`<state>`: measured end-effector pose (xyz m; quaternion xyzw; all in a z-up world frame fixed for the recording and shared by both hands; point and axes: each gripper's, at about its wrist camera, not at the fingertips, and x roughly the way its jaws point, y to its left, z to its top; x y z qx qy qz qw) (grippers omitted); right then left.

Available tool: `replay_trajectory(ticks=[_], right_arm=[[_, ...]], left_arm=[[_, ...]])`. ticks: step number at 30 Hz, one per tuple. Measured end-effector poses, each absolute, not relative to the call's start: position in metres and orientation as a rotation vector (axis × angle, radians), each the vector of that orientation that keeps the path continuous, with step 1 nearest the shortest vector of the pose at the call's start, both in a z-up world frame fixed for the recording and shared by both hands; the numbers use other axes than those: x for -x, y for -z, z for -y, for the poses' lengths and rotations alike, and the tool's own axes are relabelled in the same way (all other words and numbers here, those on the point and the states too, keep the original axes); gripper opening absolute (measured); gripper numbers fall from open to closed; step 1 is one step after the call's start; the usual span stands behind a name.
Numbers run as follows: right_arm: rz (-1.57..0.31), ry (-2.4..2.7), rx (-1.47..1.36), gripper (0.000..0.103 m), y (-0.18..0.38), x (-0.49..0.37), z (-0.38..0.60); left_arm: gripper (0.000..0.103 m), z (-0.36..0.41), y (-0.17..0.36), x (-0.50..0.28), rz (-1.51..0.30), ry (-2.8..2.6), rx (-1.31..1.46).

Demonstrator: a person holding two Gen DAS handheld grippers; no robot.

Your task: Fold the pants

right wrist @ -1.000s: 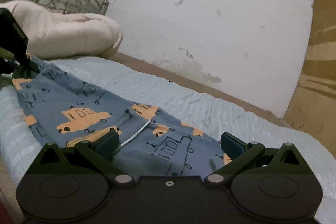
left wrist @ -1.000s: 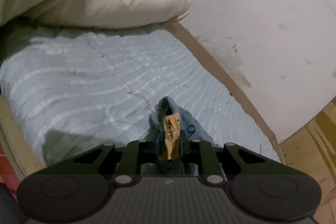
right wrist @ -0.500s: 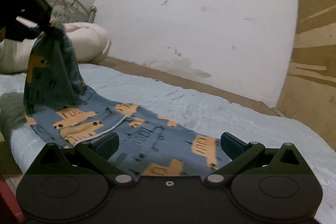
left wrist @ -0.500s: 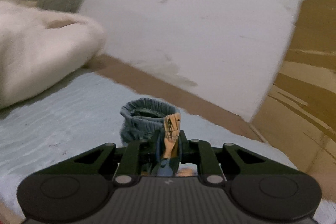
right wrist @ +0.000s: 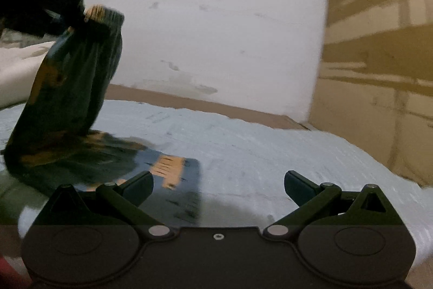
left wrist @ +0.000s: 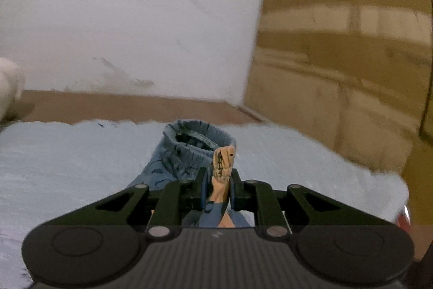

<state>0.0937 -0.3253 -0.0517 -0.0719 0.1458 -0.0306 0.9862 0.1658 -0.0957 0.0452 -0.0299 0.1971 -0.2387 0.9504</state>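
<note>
The blue pants with orange vehicle prints (right wrist: 67, 104) lie partly on the light blue bed cover (right wrist: 243, 142). My left gripper (left wrist: 218, 187) is shut on a bunched end of the pants (left wrist: 189, 151), with the elastic cuff sticking out past the fingers. In the right wrist view the left gripper (right wrist: 40, 2) holds that end lifted high at the upper left, and the cloth hangs down to the part lying flat. My right gripper (right wrist: 218, 184) is open and empty, low over the bed, with its left finger over the flat edge of the pants.
A white wall (right wrist: 216, 31) runs behind the bed, with a brown bed frame edge (right wrist: 189, 102) below it. A wooden wardrobe (right wrist: 379, 58) stands at the right. A cream pillow or duvet (right wrist: 16, 72) lies at the far left.
My left gripper has lifted the pants end higher and carried it to the right, over the rest of the pants. The right gripper has shifted right, staying open. Both views are motion-blurred.
</note>
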Motion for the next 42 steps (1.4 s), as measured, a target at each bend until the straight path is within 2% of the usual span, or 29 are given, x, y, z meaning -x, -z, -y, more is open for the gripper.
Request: replay_trajectory(ticks=[6, 10, 16, 24, 31, 36, 42], right_arm=[[-0.295, 0.139, 0.069, 0.102, 0.062, -0.093, 0.348], [-0.311, 0.151, 0.053, 0.102, 0.067, -0.097, 0.351], [-0.312, 0.151, 0.040, 0.102, 0.072, -0.101, 0.351], [-0.339, 0.108, -0.019, 0.102, 0.079, -0.106, 0.355], [-0.340, 0.049, -0.031, 0.102, 0.080, -0.105, 0.349], [-0.341, 0.001, -0.032, 0.102, 0.080, -0.105, 0.343], [-0.341, -0.153, -0.079, 0.102, 0.059, -0.119, 0.347]], left_arm=[[0.021, 0.134, -0.009, -0.172, -0.535, 0.529, 0.003], [0.056, 0.124, 0.006, -0.166, -0.565, 0.560, 0.046], [0.072, 0.107, 0.010, -0.159, -0.570, 0.526, 0.033], [0.084, 0.078, 0.018, -0.124, -0.520, 0.397, -0.164], [0.101, 0.038, 0.006, -0.101, -0.496, 0.252, -0.150], [0.102, 0.024, 0.002, -0.104, -0.489, 0.182, -0.105], [0.100, 0.061, 0.019, -0.104, -0.499, 0.351, -0.206]])
